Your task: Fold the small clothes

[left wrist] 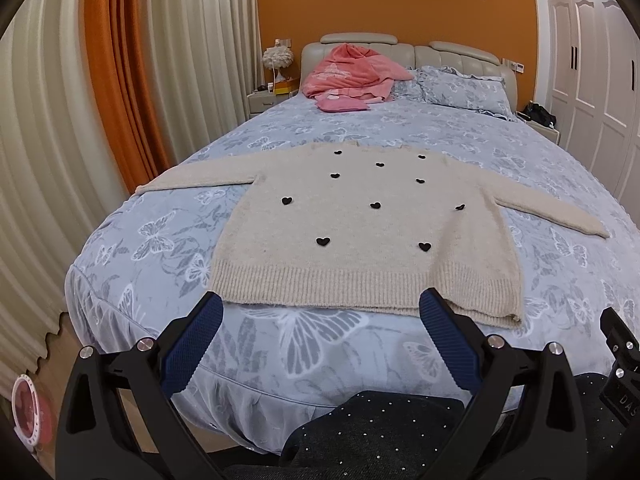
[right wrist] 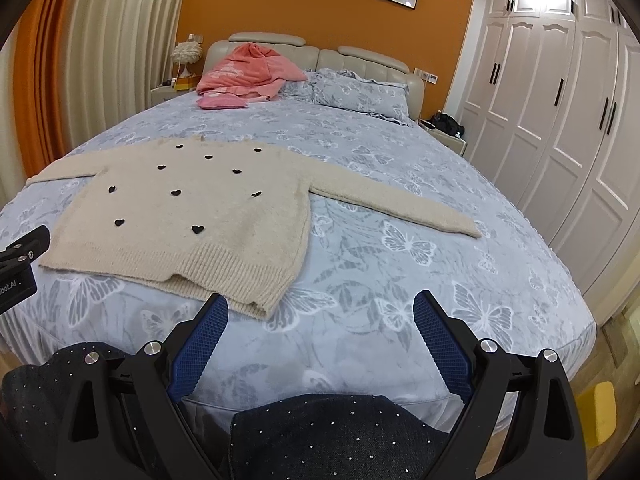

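A cream knit sweater (left wrist: 360,232) with black heart patches lies flat on the bed, both sleeves spread out sideways, hem toward me. It also shows in the right wrist view (right wrist: 192,216). My left gripper (left wrist: 322,304) is open and empty, held just short of the hem. My right gripper (right wrist: 320,304) is open and empty, held over the bedspread just right of the sweater's lower right corner. The right gripper's body shows at the left view's right edge (left wrist: 620,360).
The bed (right wrist: 400,280) has a blue butterfly bedspread. A pink garment pile (left wrist: 352,72) and pillows (left wrist: 460,88) lie by the headboard. Curtains hang on the left, white wardrobes (right wrist: 560,120) stand on the right. Dark studded jeans (right wrist: 340,432) fill the foreground.
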`<state>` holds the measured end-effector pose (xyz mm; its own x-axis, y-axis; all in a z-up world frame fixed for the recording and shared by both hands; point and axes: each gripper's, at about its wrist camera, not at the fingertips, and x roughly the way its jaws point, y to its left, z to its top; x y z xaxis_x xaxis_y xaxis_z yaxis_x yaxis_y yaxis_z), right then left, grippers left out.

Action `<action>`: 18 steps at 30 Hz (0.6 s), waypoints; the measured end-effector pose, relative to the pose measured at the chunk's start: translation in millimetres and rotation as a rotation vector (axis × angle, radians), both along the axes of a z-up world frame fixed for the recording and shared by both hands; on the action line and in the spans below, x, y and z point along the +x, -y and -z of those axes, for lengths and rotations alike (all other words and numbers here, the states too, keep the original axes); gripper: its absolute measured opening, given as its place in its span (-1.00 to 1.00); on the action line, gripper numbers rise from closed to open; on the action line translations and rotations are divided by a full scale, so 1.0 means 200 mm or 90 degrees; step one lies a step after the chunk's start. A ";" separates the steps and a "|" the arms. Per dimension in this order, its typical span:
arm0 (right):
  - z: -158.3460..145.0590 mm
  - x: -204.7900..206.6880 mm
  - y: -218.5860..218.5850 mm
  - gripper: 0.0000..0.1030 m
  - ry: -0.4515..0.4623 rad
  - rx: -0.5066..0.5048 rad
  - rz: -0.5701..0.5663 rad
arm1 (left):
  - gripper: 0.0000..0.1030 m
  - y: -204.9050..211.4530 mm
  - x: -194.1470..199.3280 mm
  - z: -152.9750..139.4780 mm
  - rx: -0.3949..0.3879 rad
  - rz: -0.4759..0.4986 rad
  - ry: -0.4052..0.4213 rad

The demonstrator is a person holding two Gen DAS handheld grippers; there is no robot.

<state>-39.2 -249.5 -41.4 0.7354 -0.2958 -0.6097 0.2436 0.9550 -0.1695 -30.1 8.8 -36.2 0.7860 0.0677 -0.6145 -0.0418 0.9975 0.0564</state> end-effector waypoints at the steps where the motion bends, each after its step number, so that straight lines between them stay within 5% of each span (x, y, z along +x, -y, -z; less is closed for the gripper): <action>1: 0.00 0.00 0.00 0.78 0.001 0.000 -0.001 | 0.87 0.00 0.00 0.00 0.003 0.001 0.001; 18: 0.00 -0.01 0.00 0.78 0.006 0.002 0.000 | 0.87 0.06 -0.01 0.01 0.036 0.013 0.005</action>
<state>-41.2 -249.8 -41.6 0.7415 -0.2937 -0.6033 0.2448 0.9556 -0.1642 -31.9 -3.7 -38.1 0.7921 0.0857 -0.6044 -0.0222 0.9935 0.1118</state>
